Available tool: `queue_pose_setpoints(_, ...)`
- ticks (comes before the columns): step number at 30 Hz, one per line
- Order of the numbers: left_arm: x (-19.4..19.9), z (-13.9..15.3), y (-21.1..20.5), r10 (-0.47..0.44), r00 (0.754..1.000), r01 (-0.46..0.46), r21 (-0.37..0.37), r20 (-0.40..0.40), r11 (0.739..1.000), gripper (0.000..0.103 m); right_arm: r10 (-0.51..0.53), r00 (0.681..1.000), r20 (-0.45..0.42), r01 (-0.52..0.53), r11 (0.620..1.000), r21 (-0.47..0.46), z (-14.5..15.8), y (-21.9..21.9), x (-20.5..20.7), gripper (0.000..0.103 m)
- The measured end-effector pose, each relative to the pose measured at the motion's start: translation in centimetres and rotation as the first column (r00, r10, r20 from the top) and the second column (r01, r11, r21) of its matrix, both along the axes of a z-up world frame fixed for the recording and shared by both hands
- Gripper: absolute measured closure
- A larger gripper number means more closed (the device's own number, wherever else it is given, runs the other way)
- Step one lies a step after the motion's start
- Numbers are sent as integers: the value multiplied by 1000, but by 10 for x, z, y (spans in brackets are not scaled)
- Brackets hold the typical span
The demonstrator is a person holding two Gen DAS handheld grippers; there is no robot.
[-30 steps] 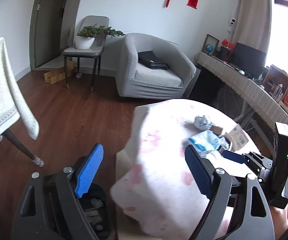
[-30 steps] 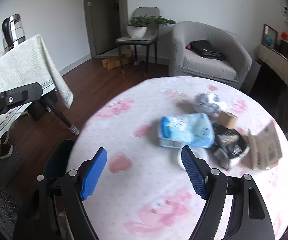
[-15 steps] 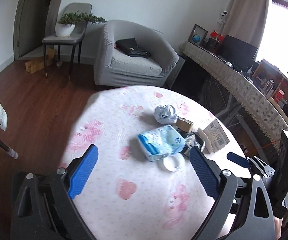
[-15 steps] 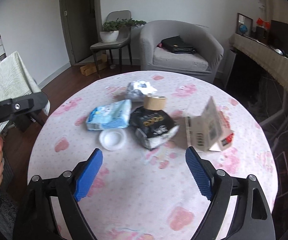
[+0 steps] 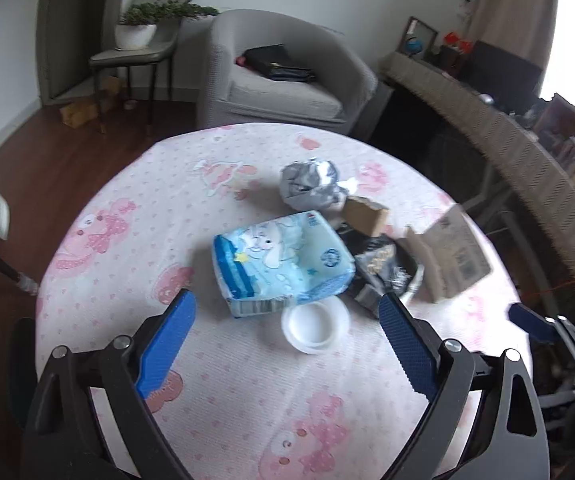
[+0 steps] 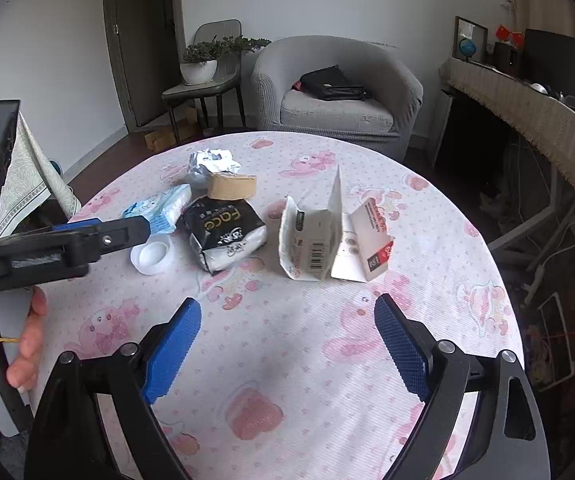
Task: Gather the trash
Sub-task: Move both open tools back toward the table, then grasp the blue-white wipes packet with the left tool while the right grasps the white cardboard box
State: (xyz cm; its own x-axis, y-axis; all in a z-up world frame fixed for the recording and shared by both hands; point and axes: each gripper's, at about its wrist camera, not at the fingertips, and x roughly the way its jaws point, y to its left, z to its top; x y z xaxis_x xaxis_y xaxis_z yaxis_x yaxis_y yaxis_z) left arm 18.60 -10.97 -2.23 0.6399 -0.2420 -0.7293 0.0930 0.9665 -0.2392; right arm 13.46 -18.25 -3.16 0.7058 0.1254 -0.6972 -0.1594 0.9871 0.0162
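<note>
While you hold your 2 grippers over the round table (image 6: 427, 240), both have their blue fingers wide apart, and nothing sits between them. Your left gripper (image 5: 287, 326) hangs just above the near side of the trash pile. Your right gripper (image 6: 287, 330) hangs over bare pink cloth, a bit back from the trash. You can see your left hand (image 6: 3, 344) wrapped around the left gripper's handle in the right view.

Nearest to you lies 1 white lid (image 5: 314, 326), round and flat. It touches the front edge of 1 blue tissue pack (image 5: 283, 264) with a cartoon bunny on it. Just right of that pack lies 1 black snack bag (image 6: 223, 232) with a torn silver end. Right of the bag stands 1 torn white box (image 6: 327, 236), opened up, with a bar code on 1 flap and red print on another.

A little farther back you have 1 small brown cardboard piece (image 6: 231, 186), which rests on the far edge of the black bag. Behind it lies 1 crumpled silver wrapper (image 6: 211, 162). That makes 6 pieces of trash, all close together on the middle of the table.

Past the table you can see 1 grey armchair (image 6: 339, 92) with 1 black bag (image 6: 331, 82) on its seat. Left of it stands 1 chair (image 6: 207, 84) that holds 1 potted plant (image 6: 203, 60).
</note>
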Motion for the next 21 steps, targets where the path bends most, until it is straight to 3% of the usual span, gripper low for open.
queue_pose_setpoints(3, 6, -4, -2, 37, 999, -36, 11, -12, 999, 9, -1, 1000, -7, 1, 1000, 16, -2, -9, 2, 14)
queue_pose_setpoints(16, 27, -6, -3, 99, 995, -101, -67, -25, 993, 9, 9, 1000, 0, -9, 999, 37, -7, -21, 19, 14)
queue_pose_setpoints(21, 32, -6, -4, 105, 994, -105, -76, -4, 992, 16, 7, 1000, 4, -7, 998, 56, -7, -28, 28, 15)
